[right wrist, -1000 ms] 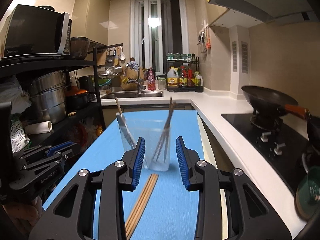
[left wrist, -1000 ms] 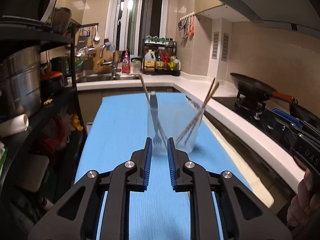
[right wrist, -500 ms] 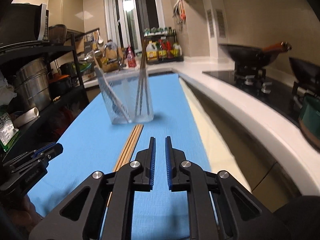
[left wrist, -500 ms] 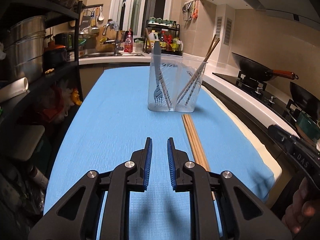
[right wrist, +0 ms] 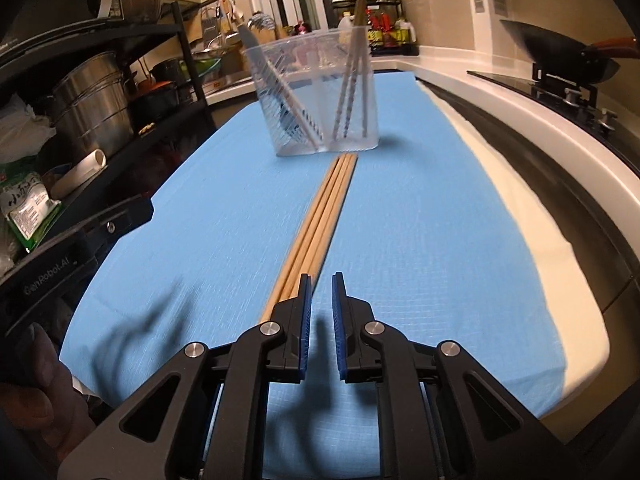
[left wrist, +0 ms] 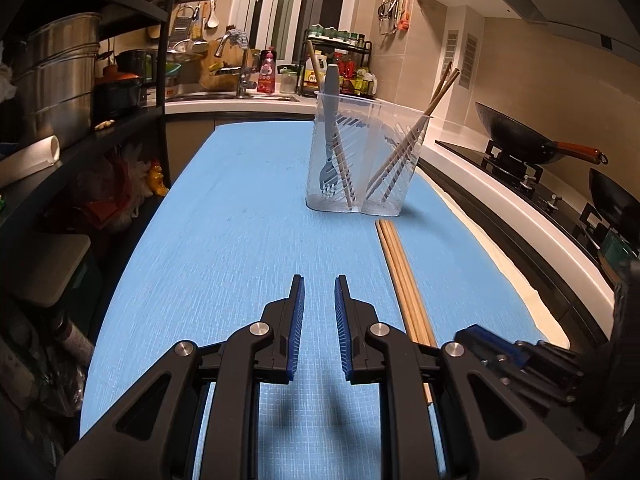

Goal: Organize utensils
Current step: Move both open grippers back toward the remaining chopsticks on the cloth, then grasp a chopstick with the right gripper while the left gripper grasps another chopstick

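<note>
On counter (right wrist: 420,200), chopsticks (right wrist: 320,216) left unsorted; fork (left wrist: 330,160) & others already binned in holder (left wrist: 360,160); both claws, left (left wrist: 319,320) & right (right wrist: 320,312), nearly closed, empty.

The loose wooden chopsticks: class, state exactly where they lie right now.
In both wrist views the loose wooden chopsticks lie flat on the blue mat, running from the clear utensil holder back to beside the right gripper, touching nothing else.
</note>
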The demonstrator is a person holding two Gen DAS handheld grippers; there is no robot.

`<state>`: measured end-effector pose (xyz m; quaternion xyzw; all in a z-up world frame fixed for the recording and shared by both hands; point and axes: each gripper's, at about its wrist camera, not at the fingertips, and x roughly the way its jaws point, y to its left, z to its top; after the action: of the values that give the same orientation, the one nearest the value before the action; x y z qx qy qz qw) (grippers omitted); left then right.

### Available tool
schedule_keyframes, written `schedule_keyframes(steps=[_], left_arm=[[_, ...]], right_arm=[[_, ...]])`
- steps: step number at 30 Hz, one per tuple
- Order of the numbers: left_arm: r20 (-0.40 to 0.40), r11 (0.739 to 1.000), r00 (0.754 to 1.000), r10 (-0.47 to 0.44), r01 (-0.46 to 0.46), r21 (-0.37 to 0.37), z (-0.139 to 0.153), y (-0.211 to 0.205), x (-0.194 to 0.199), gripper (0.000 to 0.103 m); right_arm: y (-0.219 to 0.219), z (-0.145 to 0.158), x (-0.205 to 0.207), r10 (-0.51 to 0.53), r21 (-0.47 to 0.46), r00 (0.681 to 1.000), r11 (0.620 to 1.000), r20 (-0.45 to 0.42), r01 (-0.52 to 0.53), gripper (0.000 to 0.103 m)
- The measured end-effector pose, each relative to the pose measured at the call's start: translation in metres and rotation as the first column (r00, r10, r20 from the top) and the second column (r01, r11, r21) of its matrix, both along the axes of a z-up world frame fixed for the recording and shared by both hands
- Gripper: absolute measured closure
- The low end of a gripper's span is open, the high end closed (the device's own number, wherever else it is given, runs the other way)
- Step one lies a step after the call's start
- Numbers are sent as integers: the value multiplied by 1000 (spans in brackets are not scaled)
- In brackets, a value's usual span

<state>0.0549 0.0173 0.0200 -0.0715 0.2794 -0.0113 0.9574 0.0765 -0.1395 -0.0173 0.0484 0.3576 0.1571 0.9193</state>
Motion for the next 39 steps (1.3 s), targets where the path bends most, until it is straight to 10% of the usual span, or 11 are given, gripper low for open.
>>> schedule_keyframes(steps=[17, 27, 39], left_arm=[[-8, 999, 999, -46, 46, -6, -3, -6, 1, 87], [-113, 972, 969, -222, 211, -100, -32, -37, 14, 87], [-186, 972, 958, -220, 232, 41, -49, -70, 19, 89]], right_arm=[[13, -7, -1, 0, -126, 1000, 992, -23, -3, 95], [-44, 5, -1, -200, -133, 979, 972, -38, 193, 98], [-45, 2, 0, -186, -122, 981, 976, -53, 179, 98]])
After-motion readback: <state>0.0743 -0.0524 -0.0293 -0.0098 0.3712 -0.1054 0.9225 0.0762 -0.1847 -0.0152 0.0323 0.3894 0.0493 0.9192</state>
